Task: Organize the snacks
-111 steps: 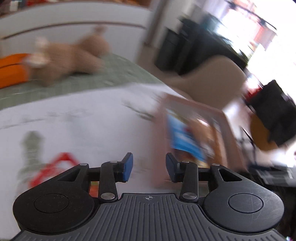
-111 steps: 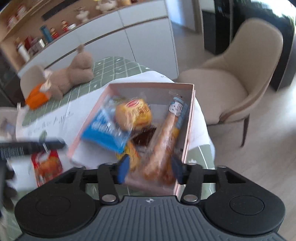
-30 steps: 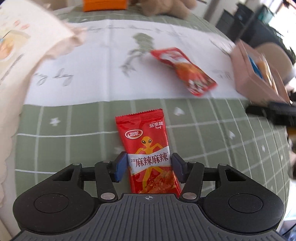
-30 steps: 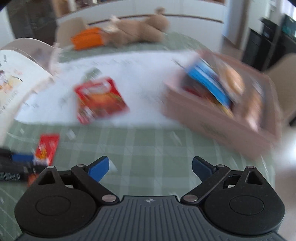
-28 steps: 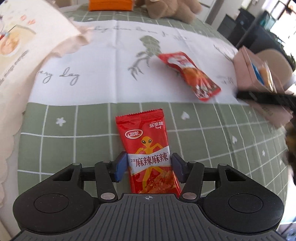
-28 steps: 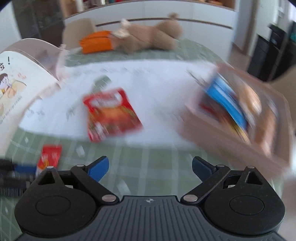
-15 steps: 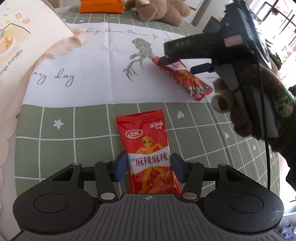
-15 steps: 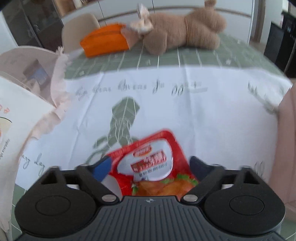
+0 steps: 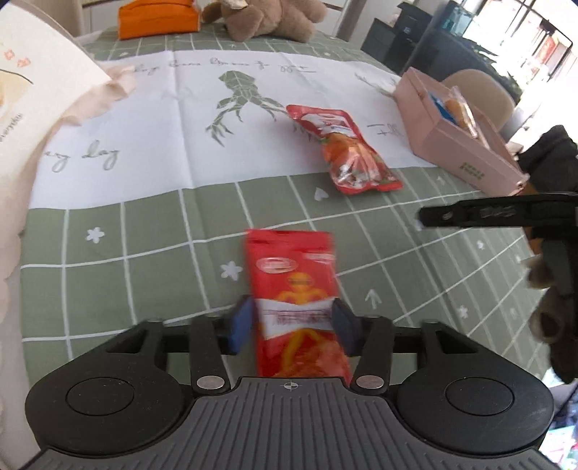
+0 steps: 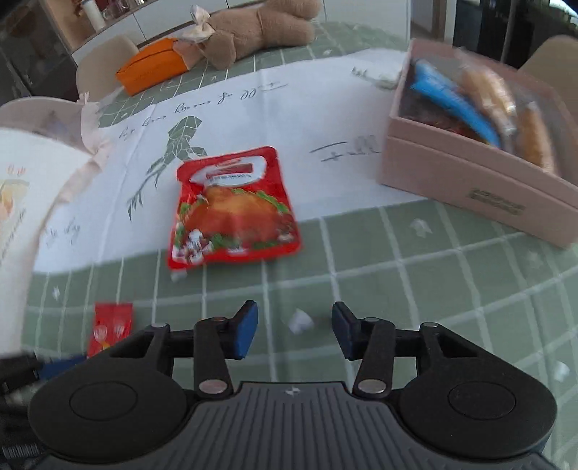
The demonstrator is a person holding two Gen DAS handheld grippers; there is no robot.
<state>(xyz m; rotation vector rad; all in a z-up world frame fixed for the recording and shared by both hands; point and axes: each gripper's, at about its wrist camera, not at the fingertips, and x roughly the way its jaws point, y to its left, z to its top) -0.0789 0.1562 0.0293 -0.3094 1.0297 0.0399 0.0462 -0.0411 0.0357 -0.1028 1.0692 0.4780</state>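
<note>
My left gripper (image 9: 292, 327) is shut on a small red spicy-snack packet (image 9: 294, 289), held by its sides above the green checked cloth. The same packet shows small at the left of the right wrist view (image 10: 110, 327). A larger red chicken-snack pouch (image 9: 343, 148) (image 10: 231, 206) lies flat at the edge of the white cloth. The pink snack box (image 9: 458, 135) (image 10: 480, 162) stands to the right with several snacks inside. My right gripper (image 10: 290, 330) is open and empty above the green cloth, short of the pouch; it also shows at the right of the left wrist view (image 9: 419, 218).
A brown plush bear (image 10: 253, 32) and an orange pouch (image 10: 151, 67) lie at the far side of the table. A cream bag (image 9: 39, 83) stands at the left. A beige chair (image 9: 480, 86) is behind the pink box. Small white scraps (image 10: 300, 321) lie on the cloth.
My right gripper has pulled back from the chicken pouch, which still lies on the table, and its jaws have narrowed. My left gripper still holds the red packet, now lifted and shifted.
</note>
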